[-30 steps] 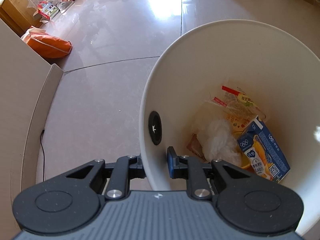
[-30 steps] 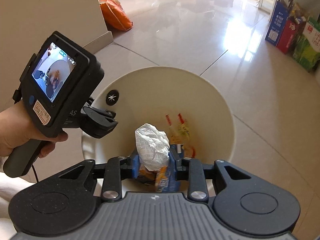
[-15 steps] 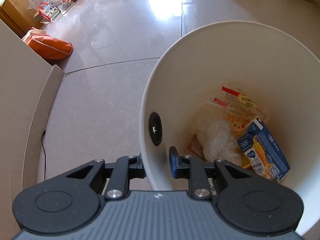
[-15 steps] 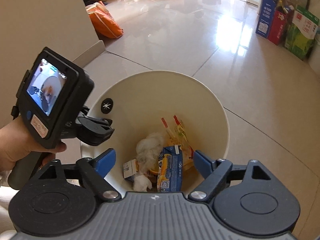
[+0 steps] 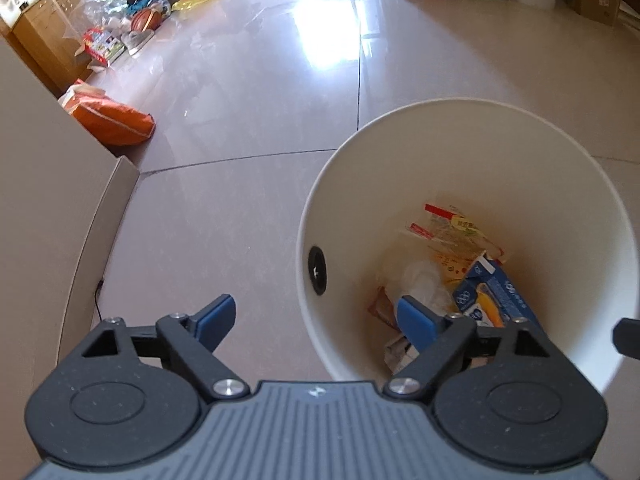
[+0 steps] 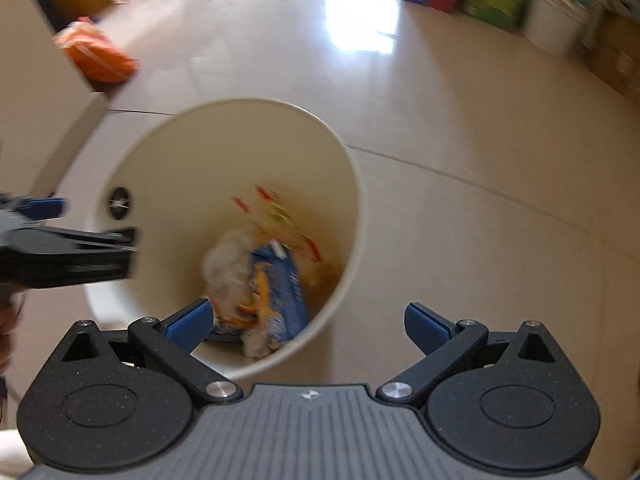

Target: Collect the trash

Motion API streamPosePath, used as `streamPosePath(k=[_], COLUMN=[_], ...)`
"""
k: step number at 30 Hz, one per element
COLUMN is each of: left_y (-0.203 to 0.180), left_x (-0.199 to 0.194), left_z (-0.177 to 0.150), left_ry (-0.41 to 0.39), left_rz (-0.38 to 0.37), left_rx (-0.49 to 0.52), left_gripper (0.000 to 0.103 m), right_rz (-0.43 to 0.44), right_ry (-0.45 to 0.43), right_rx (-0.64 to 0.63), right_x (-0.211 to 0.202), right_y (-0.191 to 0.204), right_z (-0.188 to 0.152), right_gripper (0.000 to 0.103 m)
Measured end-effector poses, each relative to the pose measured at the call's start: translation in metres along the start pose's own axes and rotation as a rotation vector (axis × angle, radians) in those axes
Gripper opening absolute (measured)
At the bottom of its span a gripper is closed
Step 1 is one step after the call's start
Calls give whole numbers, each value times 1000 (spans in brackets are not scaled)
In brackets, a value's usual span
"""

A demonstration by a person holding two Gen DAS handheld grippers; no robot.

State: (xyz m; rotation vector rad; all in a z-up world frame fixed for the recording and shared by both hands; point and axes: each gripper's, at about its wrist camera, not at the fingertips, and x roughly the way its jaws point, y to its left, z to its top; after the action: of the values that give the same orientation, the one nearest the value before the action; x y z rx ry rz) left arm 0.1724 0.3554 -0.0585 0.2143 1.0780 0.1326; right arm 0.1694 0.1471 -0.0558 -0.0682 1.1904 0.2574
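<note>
The trash lies at the bottom of the white bin (image 5: 472,152): a crumpled tissue (image 5: 424,280), a blue carton (image 5: 496,296) leaning against the wall, and clear wrappers (image 5: 452,228) with red strips behind them. Both tools are released and hold nothing. The left gripper (image 5: 316,320) has its jaws opening, straddling the bin's near rim with one blue pad outside and one inside, neither touching it. The right gripper (image 6: 308,324) also has its jaws opening, with the bin's right rim showing between them; its view is blurred, so fine contact cannot be judged. All of this trash looks light. The tissue is soft and would crush under any pinch, so it can be taken anywhere. The carton is stiffer and best gripped across its narrow faces. The wrappers are thin and probably slippery, better caught at a fold. The bin seems light too, likely to tip or slide on the glossy floor (image 5: 248,120) if its thin rim is nudged. Room is generous ahead and to the right, where the tiles are bare; on the left a beige wall (image 5: 44,200) and a thin cable (image 5: 97,296) along its foot stand near, and an orange bag (image 5: 116,120) lies farther off
</note>
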Motion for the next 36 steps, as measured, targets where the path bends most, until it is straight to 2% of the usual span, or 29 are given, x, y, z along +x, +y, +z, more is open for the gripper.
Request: streamPosePath(k=[5, 9, 13, 16, 18, 26, 30, 36], left_y=[10, 15, 17, 22, 24, 11, 14, 17], left_x=[-32, -60, -77, -83, -87, -108, -114, -116], left_z=[-2, -10, -29, -41, -46, -42, -42, -43], left_ry=[22, 13, 46, 106, 123, 73, 68, 71], left_rz=[-47, -54, -34, -18, -36, -24, -62, -79], left_rx=[-46, -104, -160, -216, -246, -167, -177, -185], left_gripper=[93, 94, 94, 94, 94, 94, 94, 94], right_rz=[-51, -97, -82, -70, -61, -85, -106, -125], right_ry=[42, 80, 67, 57, 53, 40, 29, 22], right_rx=[117, 142, 149, 163, 175, 163, 162, 164], right_x=[-2, -13, -35, -53, -64, -90, -98, -104], right_y=[-12, -11, -5, 0, 4, 21, 24, 24], right_z=[-11, -15, -20, -22, -24, -37, -36, -35], right_gripper=[103, 103, 103, 103, 103, 103, 103, 103])
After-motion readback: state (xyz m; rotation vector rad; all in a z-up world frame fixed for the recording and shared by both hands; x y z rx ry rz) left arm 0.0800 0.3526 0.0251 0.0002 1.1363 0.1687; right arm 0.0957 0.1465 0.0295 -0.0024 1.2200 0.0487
